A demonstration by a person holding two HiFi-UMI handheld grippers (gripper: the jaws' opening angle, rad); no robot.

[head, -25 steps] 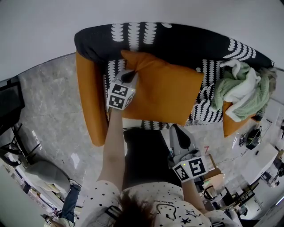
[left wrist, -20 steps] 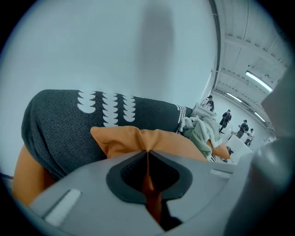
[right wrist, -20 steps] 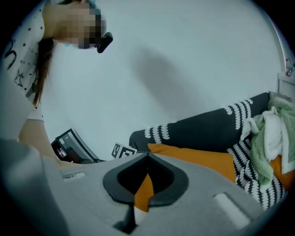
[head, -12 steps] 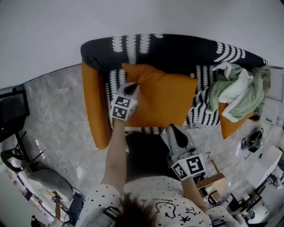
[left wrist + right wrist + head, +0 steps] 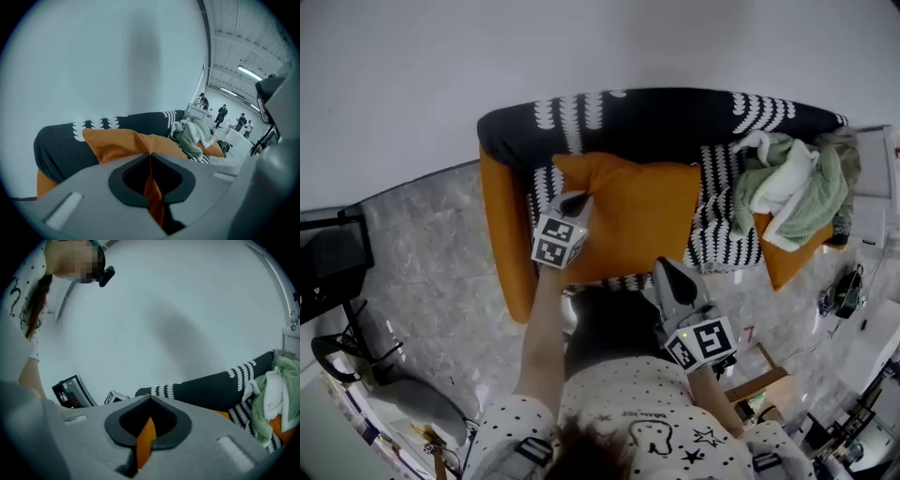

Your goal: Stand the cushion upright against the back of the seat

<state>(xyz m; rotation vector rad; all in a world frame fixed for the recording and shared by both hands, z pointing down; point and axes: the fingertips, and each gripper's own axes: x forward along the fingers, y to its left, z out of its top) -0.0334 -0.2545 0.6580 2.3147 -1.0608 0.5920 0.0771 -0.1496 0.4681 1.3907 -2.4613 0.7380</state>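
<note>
1. Cushion [image 5: 637, 216]: a plump orange square toward the left end of the seat, its far edge against the seat back [image 5: 675, 117].
2. The left gripper [image 5: 575, 202] is clamped on the cushion's left edge. The right gripper [image 5: 664, 270] is closed on its near right corner, with a fold of orange cloth pinched between the jaws.
3. Compared with a second ago, both grippers have come up and brought the cushion's near edge with them. From above the cushion looks shorter front to back.
4. That suggests it is tipping up toward the back, so the lift is well under way. The steep downward view makes the lean hard to judge; it is probably not upright yet.
5. The cushion's cloth is smooth and matte, and its soft filling puckers where it is pinched.
6. The seat's cover is black with rows of white scallops, and the left arm [image 5: 502, 234] is orange. A crumpled green and white throw [image 5: 787, 187] lies at the right end.
</note>
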